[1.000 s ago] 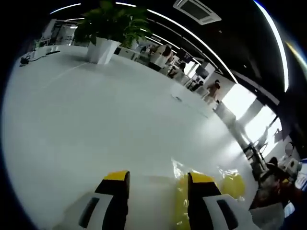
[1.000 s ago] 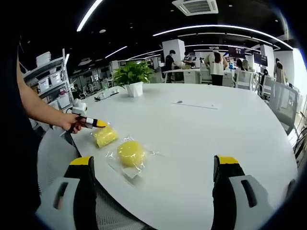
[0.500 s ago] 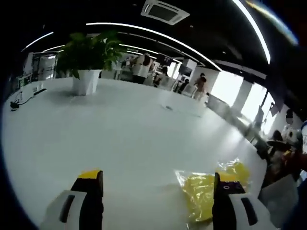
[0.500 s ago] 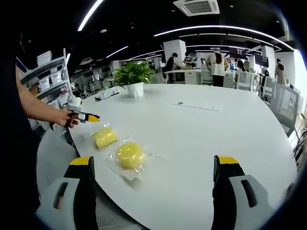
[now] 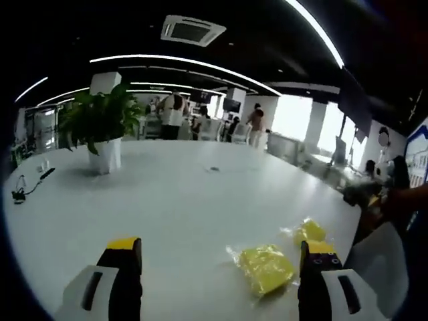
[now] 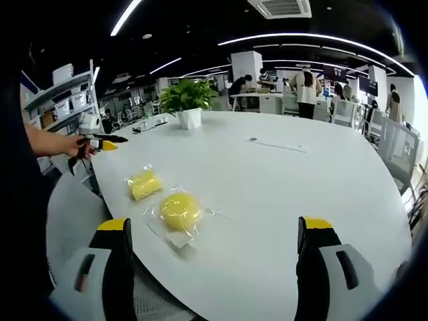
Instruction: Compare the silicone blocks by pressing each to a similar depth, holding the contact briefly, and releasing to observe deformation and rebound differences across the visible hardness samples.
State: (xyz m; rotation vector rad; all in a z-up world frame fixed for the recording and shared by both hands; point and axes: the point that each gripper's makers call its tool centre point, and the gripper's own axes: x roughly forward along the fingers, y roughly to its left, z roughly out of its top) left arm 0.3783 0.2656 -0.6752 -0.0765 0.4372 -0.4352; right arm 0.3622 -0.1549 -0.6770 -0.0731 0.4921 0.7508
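Observation:
Two yellow silicone blocks in clear bags lie on the white table (image 6: 287, 200). The squarish block (image 5: 266, 267) (image 6: 144, 184) rests just ahead of my left gripper (image 5: 219, 245), toward its right jaw, with a gap between them. The round block (image 5: 309, 231) (image 6: 179, 209) lies beside it. My left gripper is open and holds nothing. In the right gripper view it shows small in a person's hand (image 6: 100, 142), off the table's left edge. My right gripper (image 6: 214, 226) stands open over the near table edge, with the round block a little ahead on its left.
A potted plant (image 6: 186, 103) (image 5: 100, 127) stands at the far side of the table. A thin flat strip (image 6: 274, 146) lies near the middle. A mesh chair (image 6: 73, 221) sits by the near left edge. People and desks fill the background.
My left gripper has opened wider and drawn back from the squarish block, off past the table's edge. The right gripper has barely moved.

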